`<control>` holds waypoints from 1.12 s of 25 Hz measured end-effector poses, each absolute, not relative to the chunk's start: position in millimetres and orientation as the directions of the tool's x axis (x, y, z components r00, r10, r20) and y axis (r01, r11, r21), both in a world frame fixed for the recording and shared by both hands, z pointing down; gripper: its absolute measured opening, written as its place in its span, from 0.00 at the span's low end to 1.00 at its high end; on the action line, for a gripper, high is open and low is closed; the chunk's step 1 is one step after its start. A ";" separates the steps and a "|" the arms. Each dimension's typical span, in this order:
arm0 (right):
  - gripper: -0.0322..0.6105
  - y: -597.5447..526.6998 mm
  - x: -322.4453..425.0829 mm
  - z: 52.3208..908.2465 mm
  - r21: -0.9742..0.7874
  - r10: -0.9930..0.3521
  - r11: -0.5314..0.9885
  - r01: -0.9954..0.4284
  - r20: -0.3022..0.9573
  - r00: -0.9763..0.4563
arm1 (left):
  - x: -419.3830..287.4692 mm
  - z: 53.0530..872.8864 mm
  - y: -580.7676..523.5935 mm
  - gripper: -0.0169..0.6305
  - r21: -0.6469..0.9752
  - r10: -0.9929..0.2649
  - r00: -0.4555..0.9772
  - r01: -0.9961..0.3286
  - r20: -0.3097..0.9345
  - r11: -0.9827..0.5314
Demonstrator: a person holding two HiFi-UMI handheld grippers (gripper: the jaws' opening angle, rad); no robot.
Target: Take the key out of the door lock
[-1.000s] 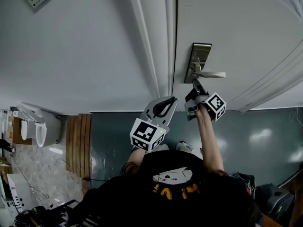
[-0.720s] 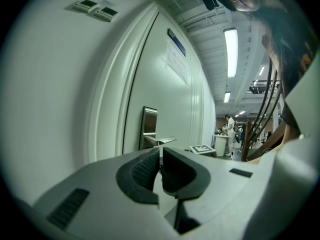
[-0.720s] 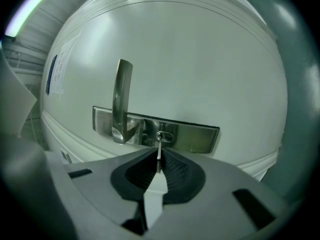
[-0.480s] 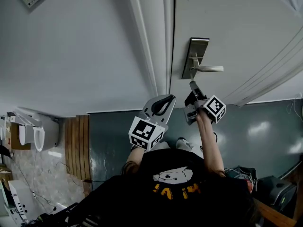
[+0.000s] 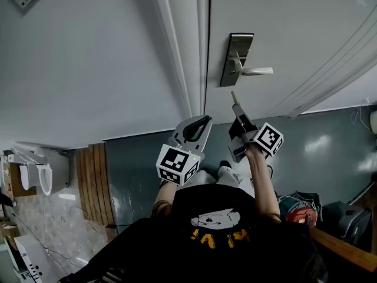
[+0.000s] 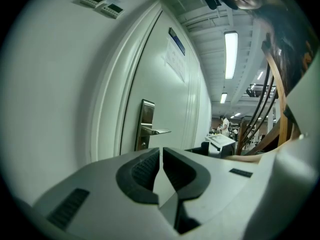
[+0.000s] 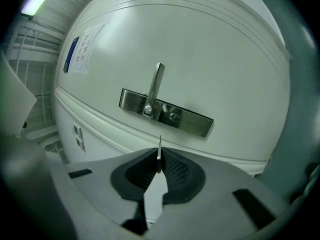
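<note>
Right gripper view: my right gripper (image 7: 159,156) clenched on key (image 7: 159,147), thin blade sticking out past pads, aimed toward lock plate (image 7: 167,113). Key out of keyhole (image 7: 174,117), tip short of lock plate, not touching it. Lever handle (image 7: 155,86) juts from same plate, beside keyhole. Head view: key just below lock plate, gap between them. My left gripper (image 5: 199,122) lower-left of lock plate, well apart from it, jaws pressed together, nothing between them.
</note>
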State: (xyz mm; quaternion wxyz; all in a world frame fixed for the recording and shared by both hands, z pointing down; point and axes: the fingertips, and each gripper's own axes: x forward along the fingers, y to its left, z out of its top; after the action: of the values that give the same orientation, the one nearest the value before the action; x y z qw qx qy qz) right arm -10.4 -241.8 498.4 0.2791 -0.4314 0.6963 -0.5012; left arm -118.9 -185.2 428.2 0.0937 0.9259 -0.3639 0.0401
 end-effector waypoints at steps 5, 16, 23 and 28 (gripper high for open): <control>0.08 -220.4 -13.5 486.8 -0.917 -0.868 0.165 -0.362 0.040 -0.496 | -117.7 436.6 -178.1 0.06 0.163 -0.656 0.740 -0.673 0.148 -0.722; 0.08 -181.3 -18.9 470.9 -0.891 -0.834 0.226 -0.394 0.032 -0.551 | -120.1 441.8 -166.9 0.06 0.157 -0.681 0.711 -0.703 0.175 -0.694; 0.08 -152.3 1.4 470.7 -0.892 -0.821 0.239 -0.384 0.026 -0.570 | -102.9 445.8 -145.3 0.06 0.156 -0.695 0.690 -0.723 0.201 -0.672; 0.08 -124.7 18.3 465.3 -0.877 -0.812 0.264 -0.401 0.022 -0.583 | -81.7 442.0 -113.9 0.06 0.149 -0.694 0.691 -0.722 0.202 -0.676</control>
State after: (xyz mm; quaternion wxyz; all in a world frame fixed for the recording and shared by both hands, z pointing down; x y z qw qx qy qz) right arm 18.3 -124.7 465.3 0.2244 -0.3978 0.7625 -0.4582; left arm -81.7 -113.9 442.0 0.1089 0.9131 -0.3878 0.0641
